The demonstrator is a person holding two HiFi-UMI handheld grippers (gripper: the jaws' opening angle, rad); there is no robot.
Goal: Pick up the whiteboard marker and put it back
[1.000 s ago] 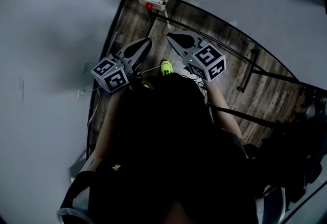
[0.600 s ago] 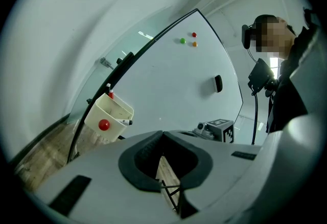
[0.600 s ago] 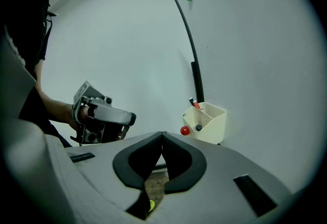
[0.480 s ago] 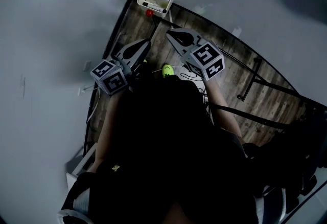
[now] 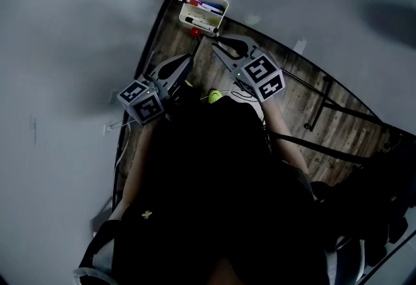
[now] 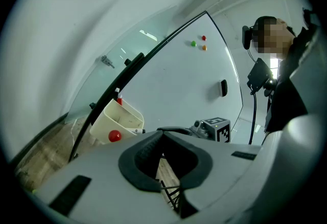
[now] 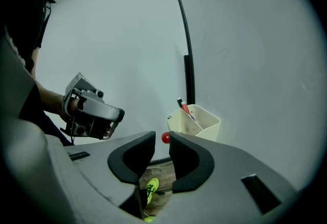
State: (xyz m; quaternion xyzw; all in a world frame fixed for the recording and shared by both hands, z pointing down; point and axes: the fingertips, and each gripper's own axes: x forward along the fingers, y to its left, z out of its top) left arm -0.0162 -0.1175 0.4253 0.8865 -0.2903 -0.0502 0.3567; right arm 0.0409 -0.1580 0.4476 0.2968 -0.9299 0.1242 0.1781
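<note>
A cream marker tray hangs on the whiteboard with red, blue and black markers lying in it. A red magnet sits just below it. My right gripper reaches toward the tray and stops short of it. Its jaws have just been opening and nothing is between them. In the right gripper view the jaws stand apart, the red magnet shows in the gap, and the tray is beyond. My left gripper hangs lower left, shut and empty, with the tray ahead to its left.
The whiteboard carries green, red and orange magnets and a black eraser. Below are a wooden floor, the board stand's black bars and a yellow-green shoe. Another person stands at the right.
Both grippers have moved closer to the marker tray. The right gripper's jaws, shut before, now stand apart. The left gripper stays shut.
</note>
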